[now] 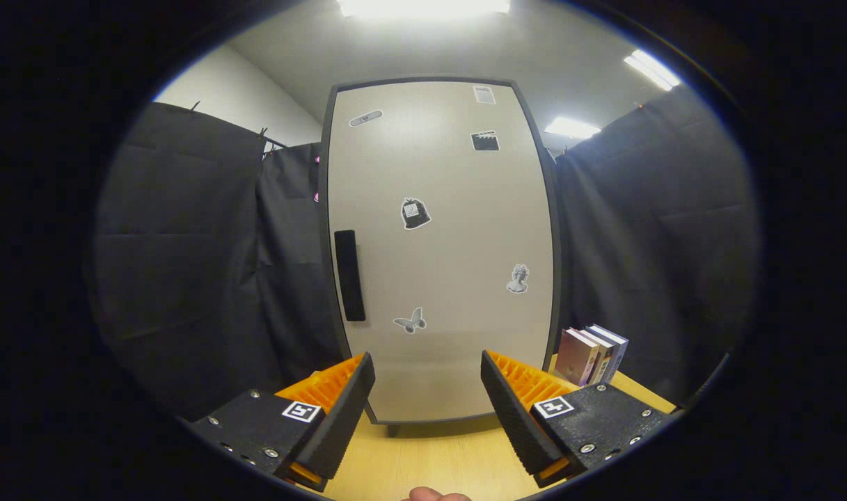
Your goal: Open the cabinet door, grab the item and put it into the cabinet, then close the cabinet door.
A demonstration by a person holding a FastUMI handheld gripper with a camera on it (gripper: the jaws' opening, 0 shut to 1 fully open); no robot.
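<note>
A tall cabinet (440,243) with a pale door stands straight ahead on the wooden table, its door shut. A dark vertical handle (349,275) sits on the door's left side, above and just beyond my left finger. Small stickers dot the door. My gripper (428,372) is open, with nothing between its fingers, and points at the door's lower part. Several books (594,355) stand upright on the table to the right of the cabinet, beyond my right finger.
The wooden table (430,459) runs under the fingers up to the cabinet's foot. Black cloth walls close in on the left and right of the cabinet. A bit of a person's hand (433,495) shows behind the fingers.
</note>
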